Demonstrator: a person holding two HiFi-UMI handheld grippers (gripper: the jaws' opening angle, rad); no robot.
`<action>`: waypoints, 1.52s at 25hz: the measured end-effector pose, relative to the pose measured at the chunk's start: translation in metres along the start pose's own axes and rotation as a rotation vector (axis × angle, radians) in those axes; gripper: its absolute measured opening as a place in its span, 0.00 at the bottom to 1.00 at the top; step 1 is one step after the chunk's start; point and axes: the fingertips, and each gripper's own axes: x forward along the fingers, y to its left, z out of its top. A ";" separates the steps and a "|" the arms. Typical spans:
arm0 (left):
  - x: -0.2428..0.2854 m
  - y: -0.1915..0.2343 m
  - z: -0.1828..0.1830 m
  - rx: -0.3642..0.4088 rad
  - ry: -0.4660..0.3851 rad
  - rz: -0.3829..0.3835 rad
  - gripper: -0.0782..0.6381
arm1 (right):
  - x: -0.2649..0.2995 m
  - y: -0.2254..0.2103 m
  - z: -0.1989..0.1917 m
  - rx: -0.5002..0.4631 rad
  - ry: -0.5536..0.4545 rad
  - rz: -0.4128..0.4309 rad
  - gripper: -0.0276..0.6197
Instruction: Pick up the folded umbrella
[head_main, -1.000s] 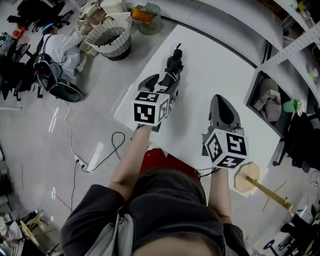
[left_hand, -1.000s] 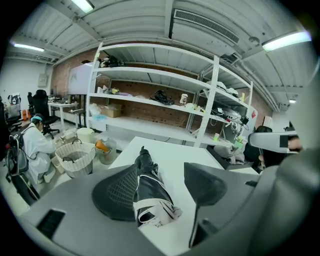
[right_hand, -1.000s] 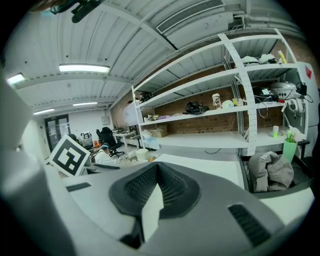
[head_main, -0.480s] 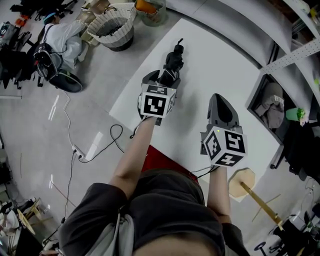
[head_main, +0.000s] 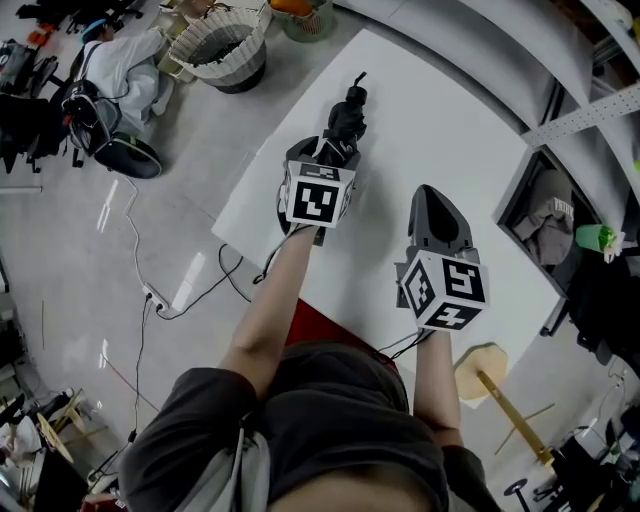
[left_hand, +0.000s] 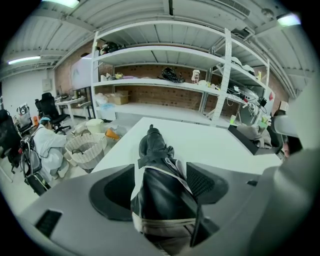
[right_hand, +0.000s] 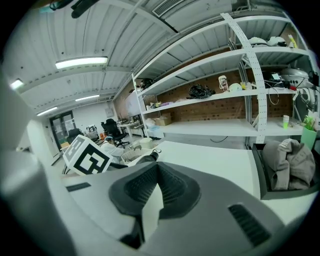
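**Head view.** A white table (head_main: 440, 130) stands on a grey floor. The folded umbrella (head_main: 343, 122), black, lies near the table's left edge with its narrow end pointing away from the person. The left gripper (head_main: 322, 152) is at the umbrella's near end, its marker cube (head_main: 320, 195) facing up. The right gripper (head_main: 432, 200) is over bare tabletop, well apart from the umbrella. A woven basket (head_main: 225, 55) and a loose cable (head_main: 190, 300) are on the floor to the left. A wooden stand (head_main: 485, 365) is at lower right.

**Left gripper view.** The folded umbrella (left_hand: 155, 150) runs lengthwise between the two jaws, its near end deep in the gap and bound by a pale strap (left_hand: 162, 222). The left gripper (left_hand: 161, 181) has just been opening and its jaws now stand wide apart (the pads flank the fabric without clamping it). The table (left_hand: 215, 145) extends beyond, with the basket (left_hand: 86, 147) at left and shelving (left_hand: 165, 75) behind.

**Right gripper view.** The right gripper (right_hand: 157, 172) has its jaws brought together at the tips, with nothing between them. The left gripper's marker cube (right_hand: 87, 157) shows at left, above the table (right_hand: 210, 160). A grey garment (right_hand: 290, 160) lies in a bin at right.
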 end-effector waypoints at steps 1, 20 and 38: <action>0.004 0.000 -0.001 0.001 0.004 0.000 0.54 | 0.002 -0.001 -0.001 0.001 0.004 0.001 0.07; 0.033 -0.009 -0.015 -0.007 0.119 -0.032 0.54 | 0.014 -0.013 -0.013 0.022 0.045 -0.004 0.07; 0.021 -0.014 -0.010 -0.011 0.069 -0.054 0.42 | -0.010 -0.003 -0.011 0.022 0.017 -0.025 0.07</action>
